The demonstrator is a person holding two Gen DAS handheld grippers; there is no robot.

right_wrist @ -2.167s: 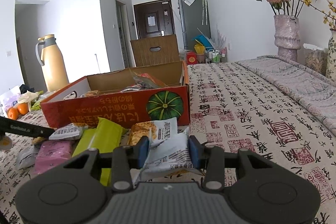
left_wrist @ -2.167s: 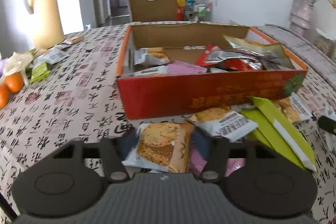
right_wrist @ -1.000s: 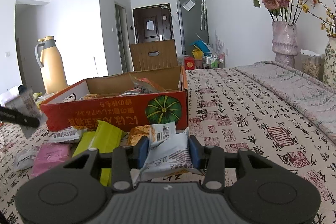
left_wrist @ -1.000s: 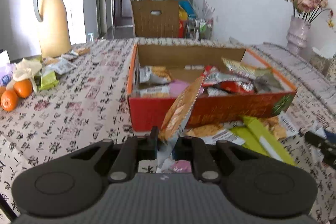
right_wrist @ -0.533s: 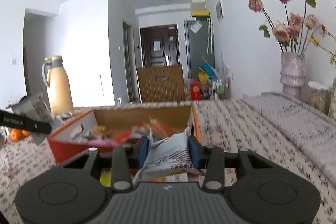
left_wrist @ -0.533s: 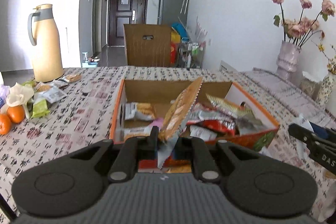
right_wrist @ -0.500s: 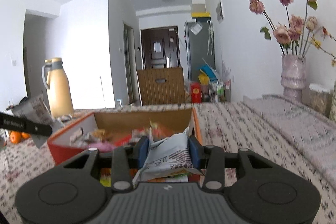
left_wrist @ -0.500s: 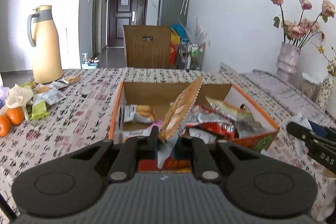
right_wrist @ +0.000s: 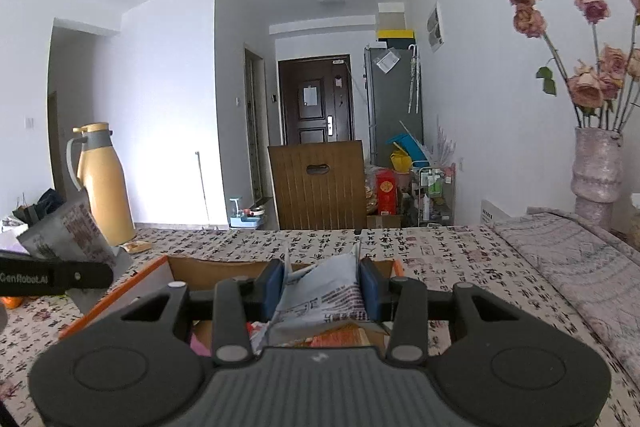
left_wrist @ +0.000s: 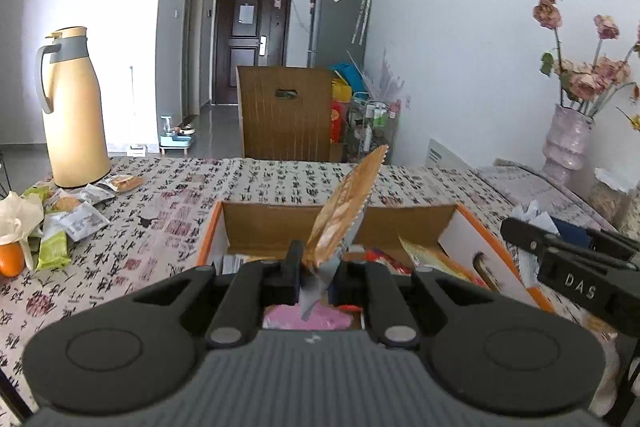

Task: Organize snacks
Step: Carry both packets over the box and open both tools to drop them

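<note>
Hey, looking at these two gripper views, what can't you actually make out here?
- Left wrist view: most of the orange cardboard box interior, hidden by the left gripper and its orange-brown snack packet.
- Right wrist view: nearly all of the box, hidden by the right gripper and its crumpled white packet.
- Print on both packets: too small.
- Loose wrappers by the yellow thermos jug: too small.

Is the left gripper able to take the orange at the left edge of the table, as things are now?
Probably not yet. The left gripper is shut on an orange-brown snack packet above the open box. The orange lies apart, far to the left, partly under a pale wrapper.
</note>
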